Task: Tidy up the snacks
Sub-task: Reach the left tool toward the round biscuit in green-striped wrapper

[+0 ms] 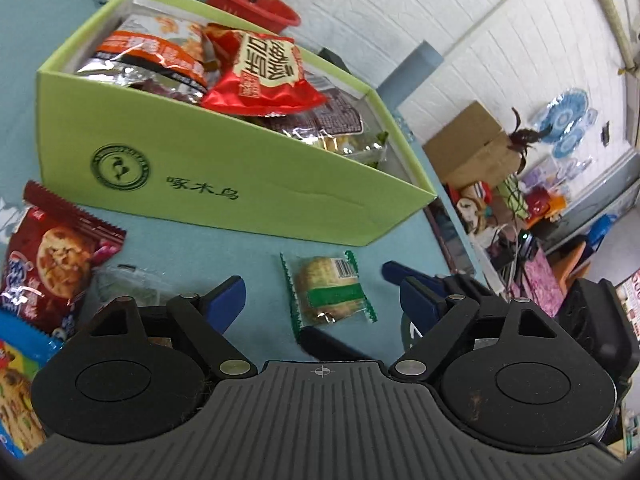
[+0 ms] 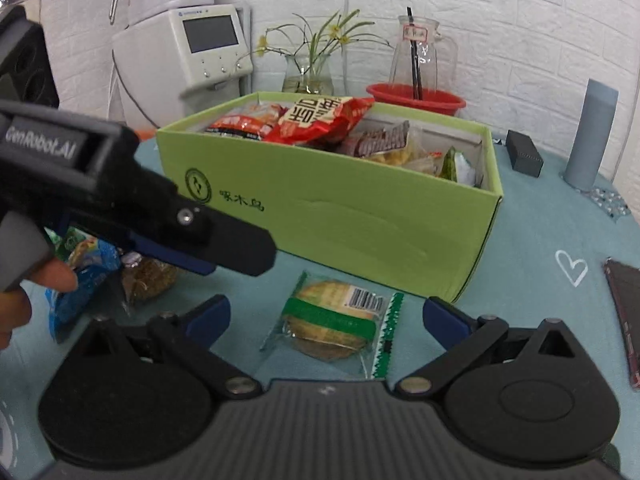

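Right now my left gripper [image 1: 320,296] and right gripper [image 2: 326,312] gape empty around the green-banded biscuit packet [image 2: 334,330] on the teal tablecloth [image 2: 540,280], beside the green box [image 2: 340,216] printed 啄木鸟; "GenRobot.AI" marks the left tool

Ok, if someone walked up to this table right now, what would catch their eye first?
Probably the lime-green box mid-table, heaped with snack bags, a shiny red packet on top. Next, the clear-wrapped biscuit with a green band, lying alone on the teal cloth in front of the box, between the open right gripper fingers.
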`<state>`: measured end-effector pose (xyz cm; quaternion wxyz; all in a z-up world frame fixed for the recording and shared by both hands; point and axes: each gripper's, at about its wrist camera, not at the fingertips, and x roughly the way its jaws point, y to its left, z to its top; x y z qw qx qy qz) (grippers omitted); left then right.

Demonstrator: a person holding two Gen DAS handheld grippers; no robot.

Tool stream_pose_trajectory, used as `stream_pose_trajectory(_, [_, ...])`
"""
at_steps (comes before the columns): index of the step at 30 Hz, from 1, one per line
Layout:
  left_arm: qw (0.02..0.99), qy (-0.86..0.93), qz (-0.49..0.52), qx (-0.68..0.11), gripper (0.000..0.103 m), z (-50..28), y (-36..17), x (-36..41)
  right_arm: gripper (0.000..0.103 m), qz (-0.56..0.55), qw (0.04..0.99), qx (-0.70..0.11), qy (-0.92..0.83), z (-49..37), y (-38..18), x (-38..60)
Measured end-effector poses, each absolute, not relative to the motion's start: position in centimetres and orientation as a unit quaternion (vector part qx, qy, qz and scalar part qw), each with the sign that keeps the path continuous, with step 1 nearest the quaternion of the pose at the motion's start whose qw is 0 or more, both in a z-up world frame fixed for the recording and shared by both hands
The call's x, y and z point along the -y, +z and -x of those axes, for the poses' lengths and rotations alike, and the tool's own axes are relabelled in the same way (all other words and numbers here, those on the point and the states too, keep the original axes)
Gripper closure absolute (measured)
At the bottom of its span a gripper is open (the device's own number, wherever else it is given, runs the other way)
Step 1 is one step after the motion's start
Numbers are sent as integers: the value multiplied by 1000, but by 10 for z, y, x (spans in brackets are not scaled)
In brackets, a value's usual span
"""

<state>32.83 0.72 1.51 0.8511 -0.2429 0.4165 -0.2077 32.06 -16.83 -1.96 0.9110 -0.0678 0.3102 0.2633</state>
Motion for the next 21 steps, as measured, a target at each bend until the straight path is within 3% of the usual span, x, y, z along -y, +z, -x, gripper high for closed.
stream_pose_trajectory(9, [868, -202, 266, -368, 25, -331, 23, -27, 1, 33, 876, -327, 353, -277, -20, 157])
stream_pose_trajectory(12, [869, -202, 268, -365, 25, -331, 20, -35, 1, 72, 892, -297, 333, -262, -10, 152])
stream_pose_trajectory(15, [869, -201, 261, -369, 24, -332, 17, -35, 1, 115, 910, -273, 289, -277, -7, 150])
stream_pose_trajectory(21, [867, -202, 255, -377, 24, -333, 11, -34, 1, 85, 891, -330, 300, -320, -31, 145])
